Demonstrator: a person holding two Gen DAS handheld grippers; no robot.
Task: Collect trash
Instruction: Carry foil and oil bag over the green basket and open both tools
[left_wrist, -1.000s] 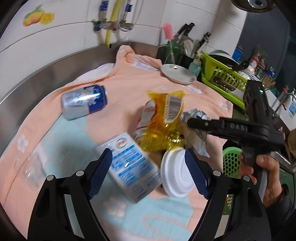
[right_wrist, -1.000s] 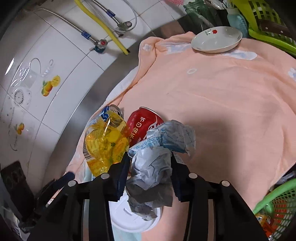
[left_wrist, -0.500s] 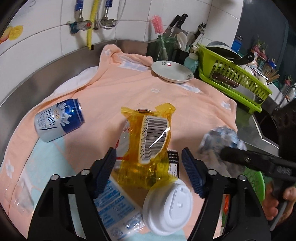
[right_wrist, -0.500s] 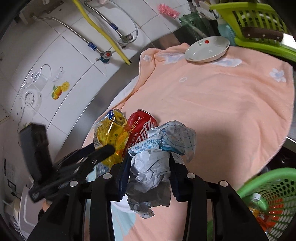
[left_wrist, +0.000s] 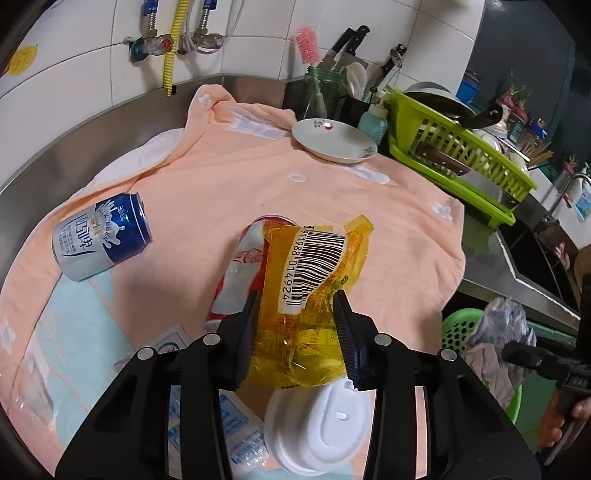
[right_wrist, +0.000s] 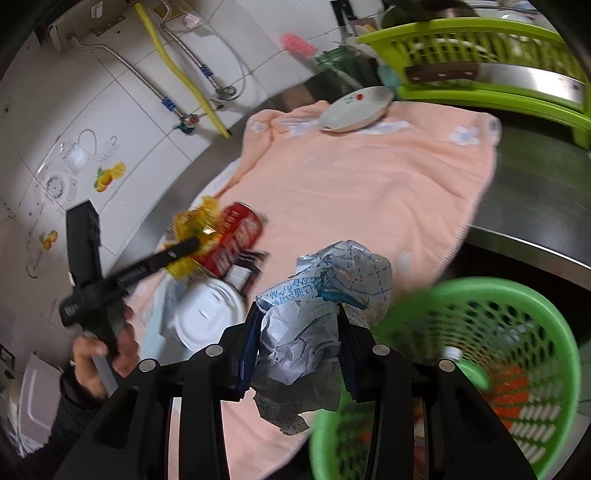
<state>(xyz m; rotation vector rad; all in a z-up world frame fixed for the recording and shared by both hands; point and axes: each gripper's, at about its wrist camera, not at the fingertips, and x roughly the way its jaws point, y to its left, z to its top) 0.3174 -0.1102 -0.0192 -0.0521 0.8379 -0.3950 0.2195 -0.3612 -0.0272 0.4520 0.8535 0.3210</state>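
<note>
My left gripper is shut on a yellow plastic wrapper with a barcode, above the red cola can on the peach towel. My right gripper is shut on a crumpled grey-blue paper wad, held beside the rim of the green trash basket, off the counter edge. The wad and basket also show in the left wrist view. A white plastic lid, a blue-white carton and a blue-white can lie on the towel.
A white dish sits at the towel's far edge. A green dish rack with a cleaver stands to the right, a utensil holder behind. A tiled wall with pipes closes the back. The steel counter edge borders the basket.
My left gripper closed on the yellow wrapper and lifted it. My right gripper carried the paper wad right, off the towel to the green basket's rim.
</note>
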